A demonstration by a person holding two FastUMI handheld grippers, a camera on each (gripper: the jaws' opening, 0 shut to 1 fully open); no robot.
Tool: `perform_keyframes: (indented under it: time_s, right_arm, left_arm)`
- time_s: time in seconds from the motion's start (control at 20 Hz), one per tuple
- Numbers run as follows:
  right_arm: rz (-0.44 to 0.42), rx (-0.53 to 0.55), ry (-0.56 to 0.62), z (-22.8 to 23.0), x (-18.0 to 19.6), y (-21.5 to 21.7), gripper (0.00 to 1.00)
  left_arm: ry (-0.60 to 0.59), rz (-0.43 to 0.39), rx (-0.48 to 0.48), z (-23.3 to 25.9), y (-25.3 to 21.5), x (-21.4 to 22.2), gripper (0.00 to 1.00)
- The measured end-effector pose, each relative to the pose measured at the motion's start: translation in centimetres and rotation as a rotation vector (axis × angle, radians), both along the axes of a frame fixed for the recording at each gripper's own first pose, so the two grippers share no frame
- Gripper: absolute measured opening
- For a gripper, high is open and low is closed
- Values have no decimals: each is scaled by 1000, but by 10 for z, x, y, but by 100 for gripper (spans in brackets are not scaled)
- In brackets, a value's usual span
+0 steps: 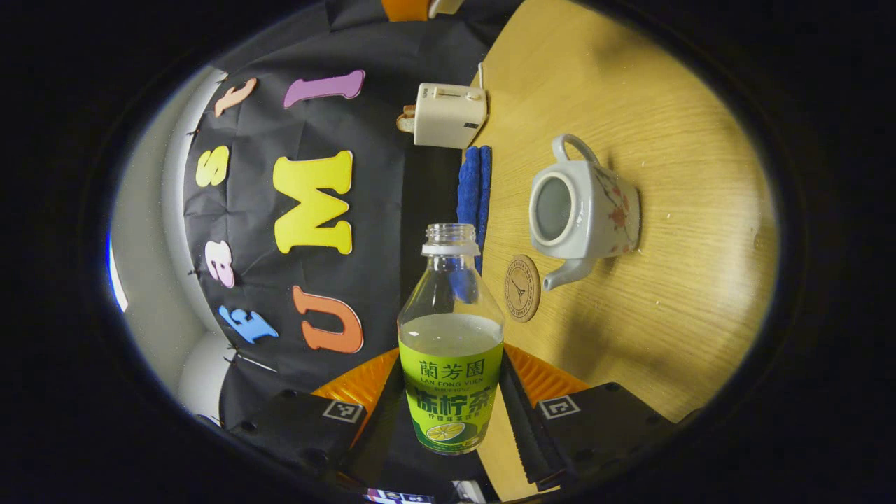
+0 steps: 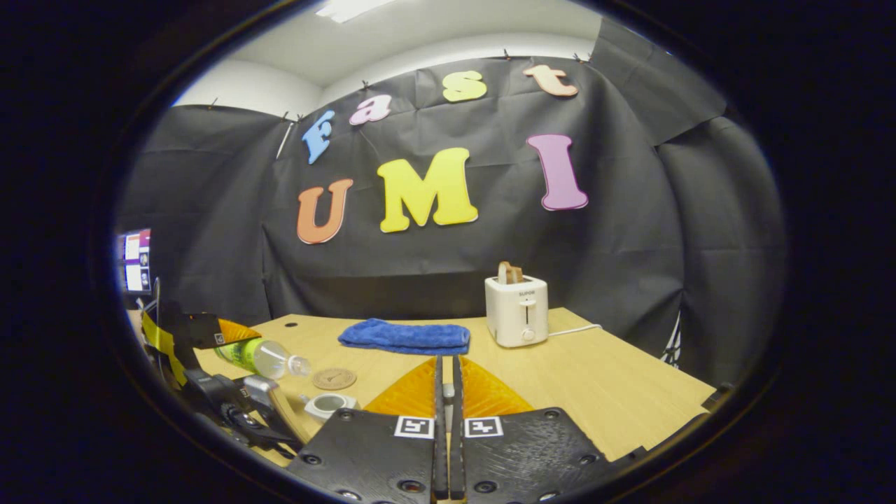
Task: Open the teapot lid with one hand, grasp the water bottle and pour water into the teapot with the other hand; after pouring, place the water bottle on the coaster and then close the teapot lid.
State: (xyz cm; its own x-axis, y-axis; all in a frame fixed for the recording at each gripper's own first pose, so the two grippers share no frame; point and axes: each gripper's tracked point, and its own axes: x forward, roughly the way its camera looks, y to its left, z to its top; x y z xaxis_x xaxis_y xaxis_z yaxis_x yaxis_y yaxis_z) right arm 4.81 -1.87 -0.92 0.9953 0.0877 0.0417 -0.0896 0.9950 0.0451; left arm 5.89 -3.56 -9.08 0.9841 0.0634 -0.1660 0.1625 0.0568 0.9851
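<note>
Holding the bottle (image 1: 451, 350) tipped sideways over the table (image 1: 686, 294) — our left gripper (image 1: 448, 413) pinches its label.
We see the teapot (image 1: 584, 210) lidless beside the coaster (image 1: 522, 288); our right gripper (image 2: 445, 420) is pressed almost together — whether on something, we cannot tell.

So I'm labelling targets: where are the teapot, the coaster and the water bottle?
teapot (image 1: 595, 210), left gripper view, side of body.
coaster (image 1: 522, 288), left gripper view, face centre.
water bottle (image 1: 451, 392), left gripper view, label.

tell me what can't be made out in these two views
- Teapot body: right gripper view, cut off behind the right gripper.
- Teapot lid: right gripper looks shut, a tiny grey bit between; can't tell.
- Bottle base: left gripper view, hidden between the left gripper's fingers.
</note>
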Motion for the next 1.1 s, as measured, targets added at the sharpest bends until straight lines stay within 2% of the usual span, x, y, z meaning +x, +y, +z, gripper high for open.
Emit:
perform_keyframes:
  time_s: [0.1,0.3,0.45,0.5,0.55,1.1]
  right_arm:
    - [-22,15,-6,1,2,-8,1]
    - [-26,26,-2,-1,2,-11,1]
    - [-22,26,2,-1,2,-10,1]
    - [-24,26,-1,-1,2,-11,1]
    - [-26,26,-3,1,2,-12,1]
    - [-4,29,-10,3,-4,-5,1]
  left_arm:
    - [-23,-23,132,9,-2,3,76]
    - [9,-27,214,2,-1,0,76]
    - [1,-38,328,9,-8,-2,76]
    - [6,-40,347,8,-9,-2,73]
    - [14,-39,360,8,-10,-2,76]
    - [12,-32,430,11,-18,-5,76]
